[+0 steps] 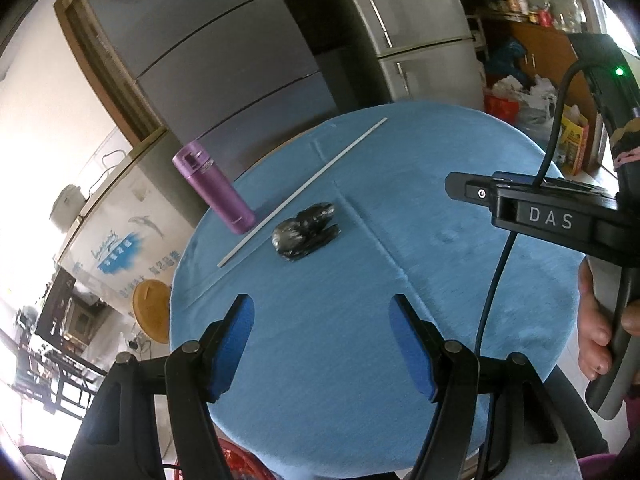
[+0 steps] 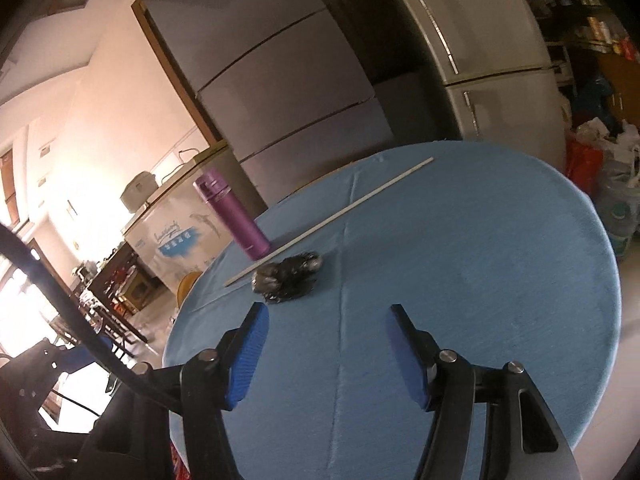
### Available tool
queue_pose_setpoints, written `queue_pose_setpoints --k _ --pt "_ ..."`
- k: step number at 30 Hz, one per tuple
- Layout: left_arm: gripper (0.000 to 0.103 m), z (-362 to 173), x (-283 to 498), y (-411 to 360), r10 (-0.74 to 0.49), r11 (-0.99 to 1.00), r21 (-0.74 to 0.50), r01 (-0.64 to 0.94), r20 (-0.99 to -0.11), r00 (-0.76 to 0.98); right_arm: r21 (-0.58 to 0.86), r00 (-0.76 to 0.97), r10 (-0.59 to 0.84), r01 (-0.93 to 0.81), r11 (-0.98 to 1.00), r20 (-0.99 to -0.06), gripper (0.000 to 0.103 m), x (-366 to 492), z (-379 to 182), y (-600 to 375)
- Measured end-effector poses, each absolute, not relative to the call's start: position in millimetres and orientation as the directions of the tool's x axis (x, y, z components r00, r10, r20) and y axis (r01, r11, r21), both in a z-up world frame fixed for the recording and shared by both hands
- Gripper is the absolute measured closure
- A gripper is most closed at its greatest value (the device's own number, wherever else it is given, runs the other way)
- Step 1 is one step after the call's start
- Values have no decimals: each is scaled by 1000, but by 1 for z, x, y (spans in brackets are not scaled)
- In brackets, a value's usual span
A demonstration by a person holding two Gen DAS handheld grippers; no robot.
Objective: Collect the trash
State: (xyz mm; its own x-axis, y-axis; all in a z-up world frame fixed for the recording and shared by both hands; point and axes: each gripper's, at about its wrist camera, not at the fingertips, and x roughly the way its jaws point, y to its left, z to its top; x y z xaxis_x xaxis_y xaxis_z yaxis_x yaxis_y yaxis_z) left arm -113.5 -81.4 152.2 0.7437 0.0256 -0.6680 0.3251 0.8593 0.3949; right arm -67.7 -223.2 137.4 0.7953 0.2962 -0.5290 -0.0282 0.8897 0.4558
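Note:
A crumpled black plastic bag lies on the round blue table, left of its middle. Just behind the bag, a thin white stick runs slantwise across the cloth. A purple bottle stands upright at the table's left edge. My left gripper hovers over the near part of the table, open and empty, short of the bag. My right gripper is also open and empty, with the bag just beyond its left finger.
A person's hand holds a black handle marked DAS at the right of the left wrist view. Grey fridges stand behind the table. A white chest freezer sits at the left, and bags on the floor at the right.

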Motion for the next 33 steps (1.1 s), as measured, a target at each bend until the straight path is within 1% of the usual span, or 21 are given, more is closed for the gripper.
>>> queue_pose_setpoints --k 7,15,20,27,33 --pt "32 150 -110 -97 11 847 399 351 -674 739 462 800 278 -2 887 -531 37 -68 134 -239" --pt "32 142 -97 -94 7 849 386 360 -691 723 461 795 269 16 887 -544 38 -61 132 -243" --pt "32 128 -68 -60 32 895 318 314 -748 663 467 773 284 17 884 -567 38 -49 125 -238" --pt "32 108 -24 -4 126 928 314 202 -774 621 520 714 357 12 854 -603 38 -14 107 -223" --pt "32 98 6 24 156 935 315 164 -779 607 578 635 435 22 816 -638 38 34 88 -204"
